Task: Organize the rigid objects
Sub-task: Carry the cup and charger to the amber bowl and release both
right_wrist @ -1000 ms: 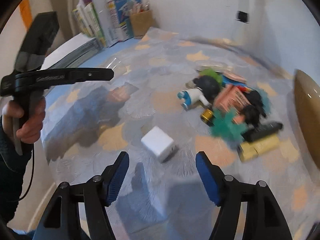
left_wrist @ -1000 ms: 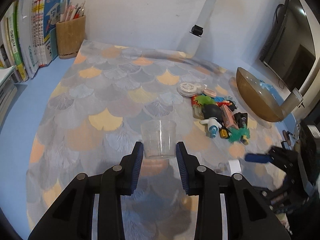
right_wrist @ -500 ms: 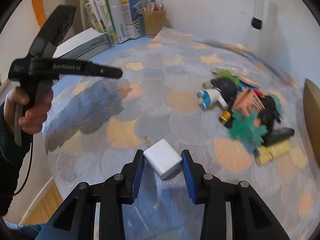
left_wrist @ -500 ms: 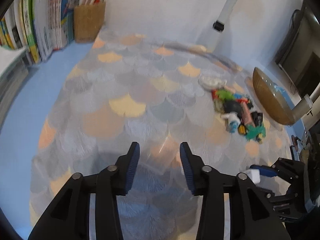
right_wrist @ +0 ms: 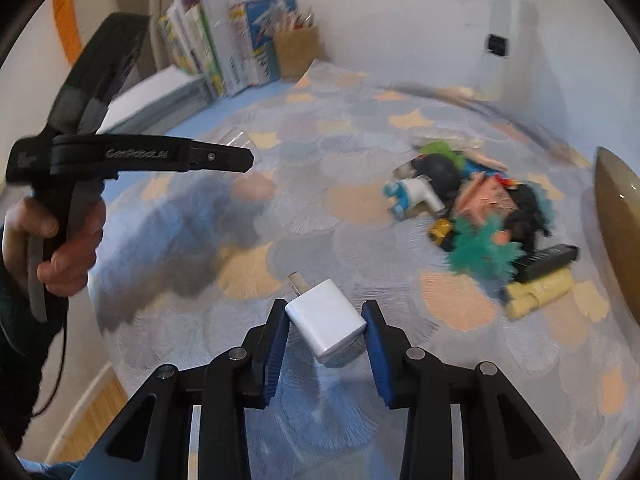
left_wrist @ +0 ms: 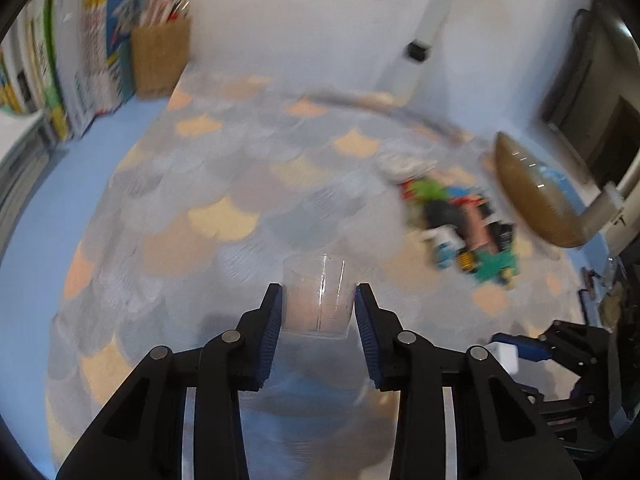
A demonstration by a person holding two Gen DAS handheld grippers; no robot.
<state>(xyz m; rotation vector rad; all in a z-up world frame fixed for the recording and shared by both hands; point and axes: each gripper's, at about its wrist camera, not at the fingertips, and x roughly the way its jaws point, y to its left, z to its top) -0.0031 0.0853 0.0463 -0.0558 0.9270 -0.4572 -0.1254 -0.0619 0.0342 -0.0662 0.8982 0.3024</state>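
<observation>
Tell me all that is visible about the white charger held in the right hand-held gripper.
The white charger is a small cube-shaped plug adapter of smooth, glossy plastic with rounded edges. Metal prongs stick out of its far end, pointing up and left in the right wrist view. It sits tilted between the blue pads of the right hand-held gripper, which touch its two sides. It seems lifted above the patterned tablecloth. In the left wrist view it shows as a small white block.

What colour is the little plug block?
White, clearest in the right wrist view: the small square plastic charger.
</observation>
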